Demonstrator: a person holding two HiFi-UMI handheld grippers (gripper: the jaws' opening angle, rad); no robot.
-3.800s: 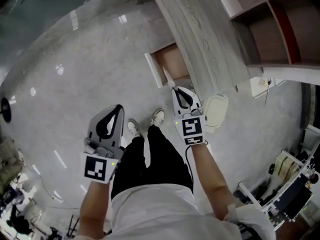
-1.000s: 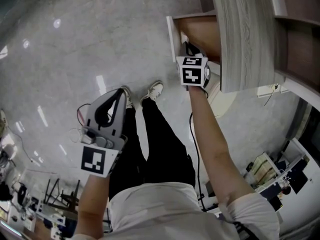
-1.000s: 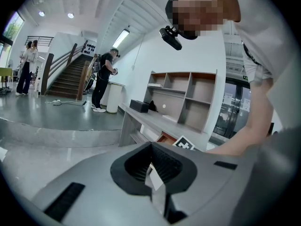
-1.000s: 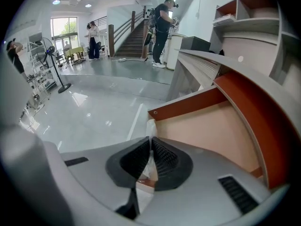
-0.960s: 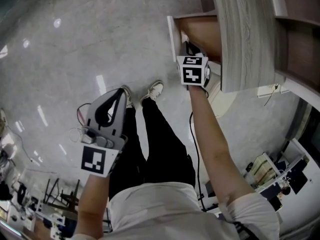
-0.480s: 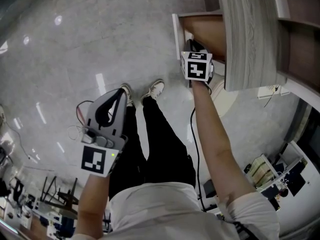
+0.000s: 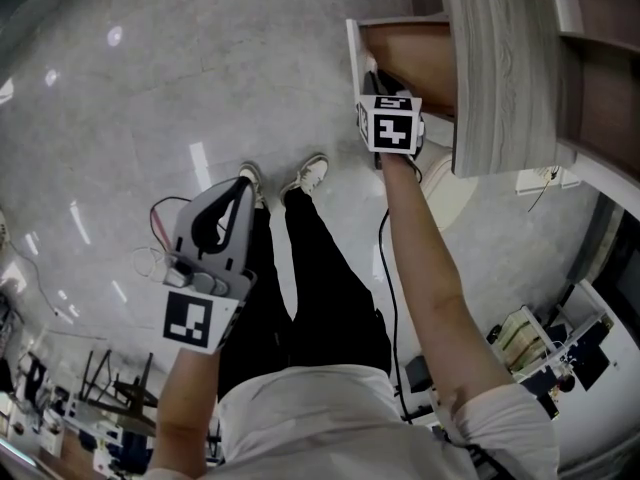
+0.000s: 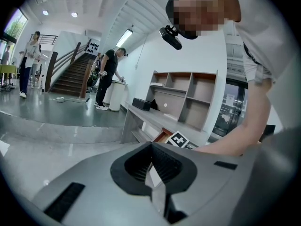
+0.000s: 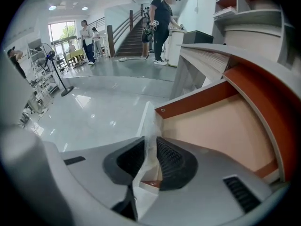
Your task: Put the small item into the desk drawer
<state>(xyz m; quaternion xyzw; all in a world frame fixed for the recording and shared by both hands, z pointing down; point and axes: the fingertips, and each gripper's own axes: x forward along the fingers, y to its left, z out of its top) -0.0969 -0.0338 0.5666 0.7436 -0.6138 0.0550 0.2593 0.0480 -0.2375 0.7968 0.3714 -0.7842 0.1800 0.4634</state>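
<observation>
The desk drawer (image 7: pixel 400 53) stands pulled out under the grey wooden desk top (image 7: pixel 495 68), its brown bottom (image 9: pixel 221 131) bare. My right gripper (image 7: pixel 369 68) reaches down over the drawer's front corner. A thin white plastic packet (image 9: pixel 150 121) stands upright between its jaws. My right gripper (image 9: pixel 153 147) has just been opening, and a dark slit shows beside the packet. My left gripper (image 7: pixel 240 183) hangs away from the desk over the floor, its tips together and nothing in it. In its own view my left gripper (image 8: pixel 151 147) looks toward the desk.
The person's legs and white shoes (image 7: pixel 310 173) stand in front of the drawer. A cable (image 7: pixel 160 213) lies on the grey floor at left. A shelf unit (image 7: pixel 600 48) rises behind the desk. Other people (image 9: pixel 162 18) stand far back by a staircase.
My right gripper has edged slightly further over the drawer with the packet. The left gripper has stayed where it was.
</observation>
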